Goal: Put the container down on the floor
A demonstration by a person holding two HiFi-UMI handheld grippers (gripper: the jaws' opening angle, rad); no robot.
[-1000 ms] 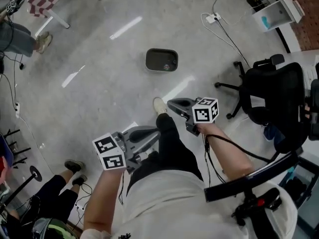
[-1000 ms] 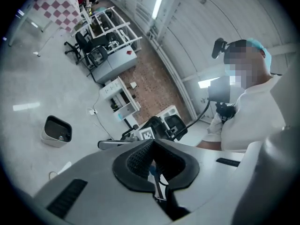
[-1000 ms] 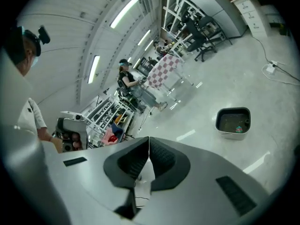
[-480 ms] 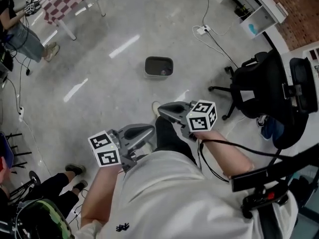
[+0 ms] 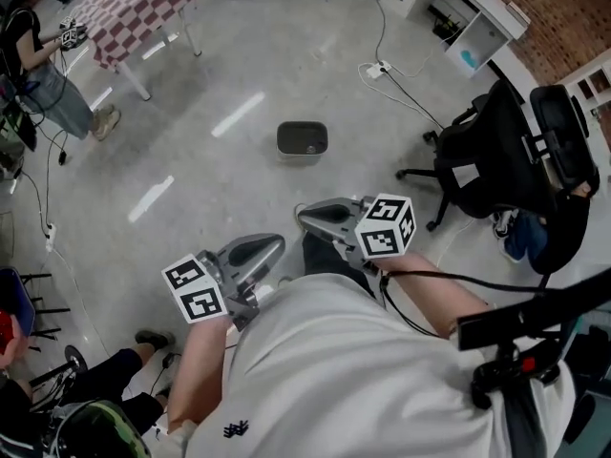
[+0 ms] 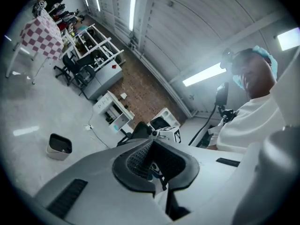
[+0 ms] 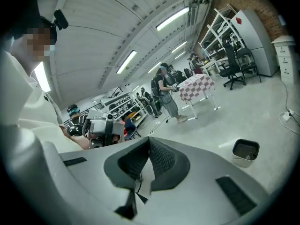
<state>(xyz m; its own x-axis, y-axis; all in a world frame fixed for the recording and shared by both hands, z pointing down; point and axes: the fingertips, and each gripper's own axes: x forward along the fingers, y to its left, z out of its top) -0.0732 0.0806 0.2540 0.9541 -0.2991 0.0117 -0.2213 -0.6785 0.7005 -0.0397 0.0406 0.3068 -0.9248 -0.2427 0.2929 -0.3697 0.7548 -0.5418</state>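
Observation:
The container [image 5: 302, 140], a small dark tub with a pale rim, stands alone on the grey floor ahead of me; it also shows in the left gripper view [image 6: 59, 146] and the right gripper view [image 7: 245, 152]. Both grippers are held close to my body, well short of it and above the floor. My left gripper [image 5: 275, 243] has its jaws together with nothing between them [image 6: 150, 143]. My right gripper [image 5: 305, 217] is likewise shut and empty [image 7: 149, 141]. Neither touches the container.
A black office chair [image 5: 496, 170] stands at the right. A checkered table [image 5: 134, 8] and a standing person [image 5: 43, 79] are at the far left. A power strip with cables [image 5: 377, 68] lies beyond the container. Another person's legs [image 5: 143, 399] are at the lower left.
My view has pulled back and up, so the container looks smaller and farther away. Both grippers stayed shut and drew closer to my body.

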